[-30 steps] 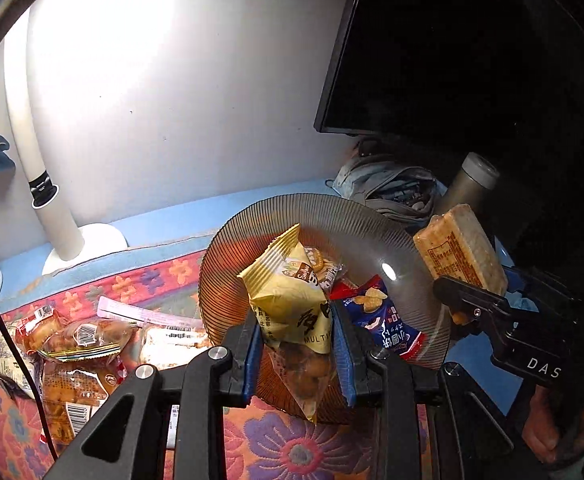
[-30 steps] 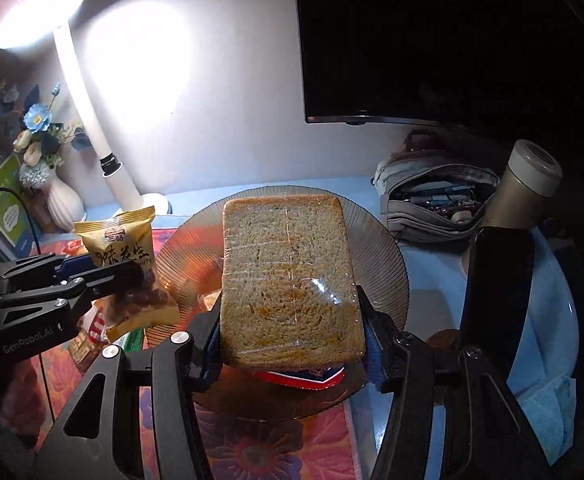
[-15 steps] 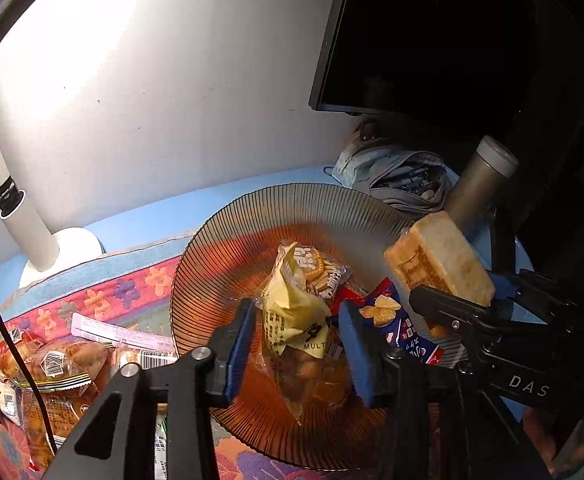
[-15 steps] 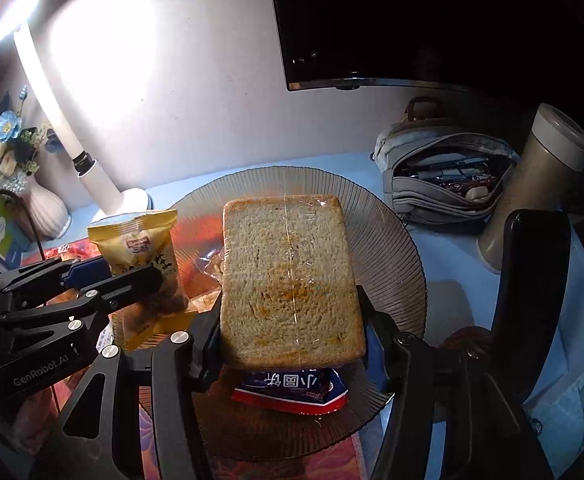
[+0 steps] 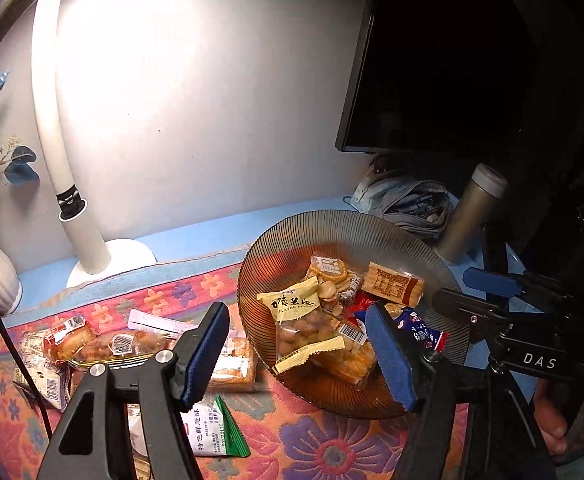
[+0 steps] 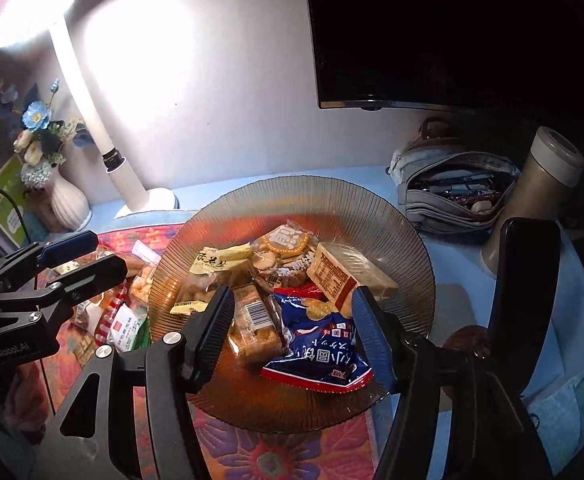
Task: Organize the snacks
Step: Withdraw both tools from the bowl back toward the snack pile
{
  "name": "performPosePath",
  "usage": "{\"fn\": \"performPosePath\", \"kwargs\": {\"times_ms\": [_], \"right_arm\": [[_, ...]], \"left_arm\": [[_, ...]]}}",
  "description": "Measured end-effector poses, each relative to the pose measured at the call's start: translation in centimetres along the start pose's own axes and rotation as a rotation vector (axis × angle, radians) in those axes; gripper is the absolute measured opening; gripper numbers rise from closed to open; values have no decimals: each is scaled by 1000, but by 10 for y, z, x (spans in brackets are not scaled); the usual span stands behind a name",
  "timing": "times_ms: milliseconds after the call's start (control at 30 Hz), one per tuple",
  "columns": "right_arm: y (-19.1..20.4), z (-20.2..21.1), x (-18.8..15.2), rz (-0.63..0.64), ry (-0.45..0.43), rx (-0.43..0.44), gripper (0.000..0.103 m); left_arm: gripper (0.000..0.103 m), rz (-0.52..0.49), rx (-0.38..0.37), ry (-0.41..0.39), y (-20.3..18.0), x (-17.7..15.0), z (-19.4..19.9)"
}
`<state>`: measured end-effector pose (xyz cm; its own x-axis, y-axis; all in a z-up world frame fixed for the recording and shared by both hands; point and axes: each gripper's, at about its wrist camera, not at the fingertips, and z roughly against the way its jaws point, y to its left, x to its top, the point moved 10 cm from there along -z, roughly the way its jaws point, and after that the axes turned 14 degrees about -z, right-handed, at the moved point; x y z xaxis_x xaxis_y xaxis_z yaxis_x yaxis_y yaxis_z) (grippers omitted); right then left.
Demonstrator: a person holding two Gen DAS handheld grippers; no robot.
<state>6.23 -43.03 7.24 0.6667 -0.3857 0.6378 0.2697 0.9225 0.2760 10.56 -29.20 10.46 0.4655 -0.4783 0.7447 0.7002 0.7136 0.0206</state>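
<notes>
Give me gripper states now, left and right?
Left gripper: jaws open, just widened, holding nothing.
Right gripper: jaws open, just widened, holding nothing.

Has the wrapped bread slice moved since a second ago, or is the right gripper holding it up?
Yes. The wrapped bread slice has dropped from the right gripper, whose jaws have just been opening, into the ribbed glass plate.

Bowl (image 6: 404, 232) front open to gripper; thermos (image 6: 540, 196), pencil case (image 6: 452, 192) crowd right; lamp (image 6: 123, 176), vase (image 6: 67, 200) left.
</notes>
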Motion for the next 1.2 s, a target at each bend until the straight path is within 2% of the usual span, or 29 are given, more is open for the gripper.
{"fn": "performPosePath", "kwargs": {"times_ms": [133,333,500,633,733,933,1100,1200], "right_arm": [[19,10,-7,36,-3,18,60],[56,24,-20,94,-5,70,60],[91,30,-35,151,10,111,60],[120,31,-52,198,34,155,60],[141,27,-67,227,68,187,60],[164,-5,-105,222,172,205,60],[162,-43,-138,182,278,178,60],[157,-60,-150,166,316,155,60]], "left_arm": [[69,6,46,-40,14,-6,37],[69,77,115,-91,58,-24,92],[69,152,171,-116,99,-50,133],[69,215,193,-106,127,-82,149],[69,245,177,-57,134,-115,143],[69,253,119,85,116,-180,93],[69,196,109,181,94,-209,47],[69,165,107,209,85,-217,29]]}}
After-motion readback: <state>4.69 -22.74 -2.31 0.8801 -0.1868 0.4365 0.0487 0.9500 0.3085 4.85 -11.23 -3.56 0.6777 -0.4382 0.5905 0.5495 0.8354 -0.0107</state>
